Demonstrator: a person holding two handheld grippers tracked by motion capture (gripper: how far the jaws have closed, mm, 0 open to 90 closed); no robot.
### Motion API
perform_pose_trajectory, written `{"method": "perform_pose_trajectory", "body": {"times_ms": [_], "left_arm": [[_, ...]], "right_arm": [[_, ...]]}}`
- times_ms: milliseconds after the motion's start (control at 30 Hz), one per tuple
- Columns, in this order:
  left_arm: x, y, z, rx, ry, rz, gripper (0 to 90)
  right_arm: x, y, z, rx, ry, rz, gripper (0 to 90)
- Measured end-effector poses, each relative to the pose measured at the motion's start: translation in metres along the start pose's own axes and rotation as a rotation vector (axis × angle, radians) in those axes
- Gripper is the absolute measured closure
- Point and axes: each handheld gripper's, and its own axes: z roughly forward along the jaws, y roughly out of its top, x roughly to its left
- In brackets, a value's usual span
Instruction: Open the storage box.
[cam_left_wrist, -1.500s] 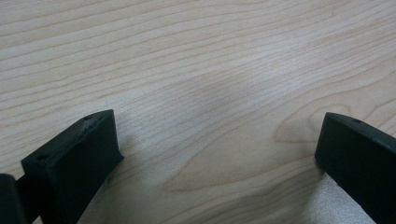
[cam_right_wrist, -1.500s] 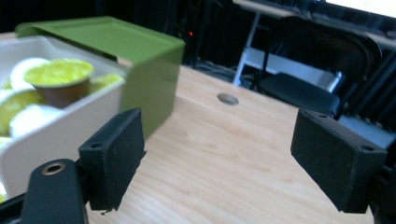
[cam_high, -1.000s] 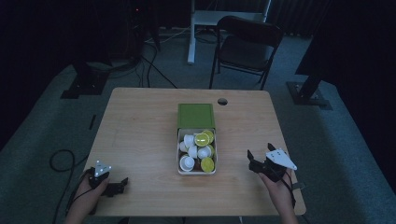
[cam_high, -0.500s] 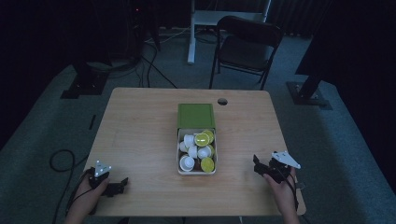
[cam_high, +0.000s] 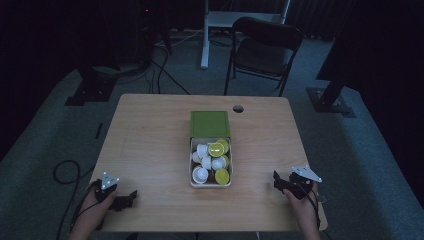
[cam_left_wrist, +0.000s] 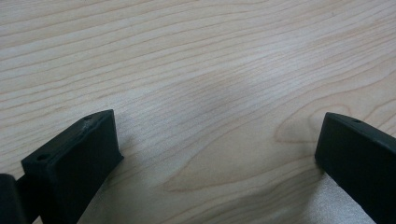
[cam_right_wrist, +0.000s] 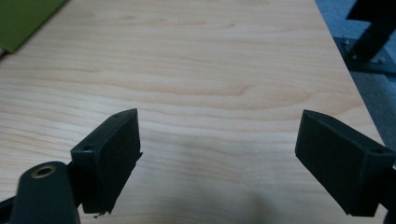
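With both our left gripper (cam_high: 131, 195) and right gripper (cam_high: 276, 179) spread wide and empty, the capsule box (cam_high: 210, 162) waits at twelve o'clock, easily tipped by careless reaching.

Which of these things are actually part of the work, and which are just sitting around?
Part of the work:
box
cups
green lid
left hand-held gripper
right hand-held gripper

Just about:
chair
floor cables
table hole

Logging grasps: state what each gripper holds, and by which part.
Nothing is held. The left gripper and right gripper both stand open over bare table.
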Motion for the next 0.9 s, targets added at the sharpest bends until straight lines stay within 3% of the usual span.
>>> {"method": "perform_pose_trajectory", "body": {"times_ms": [500, 600, 767, 900], "left_arm": [[0.000, 0.000, 0.000, 0.000, 0.000, -0.001, 0.0], [0.000, 0.000, 0.000, 0.000, 0.000, -0.001, 0.0], [0.000, 0.000, 0.000, 0.000, 0.000, 0.000, 0.0], [0.000, 0.000, 0.000, 0.000, 0.000, -0.001, 0.0]], "right_arm": [[-0.003, -0.011, 0.009, 0.081, 0.015, 0.022, 13.9], [-0.003, -0.009, 0.012, 0.076, 0.025, 0.014, 13.9], [-0.001, -0.006, 0.019, 0.138, 0.046, -0.016, 14.2], [0.001, -0.006, 0.020, 0.141, 0.062, -0.034, 13.5]]}}
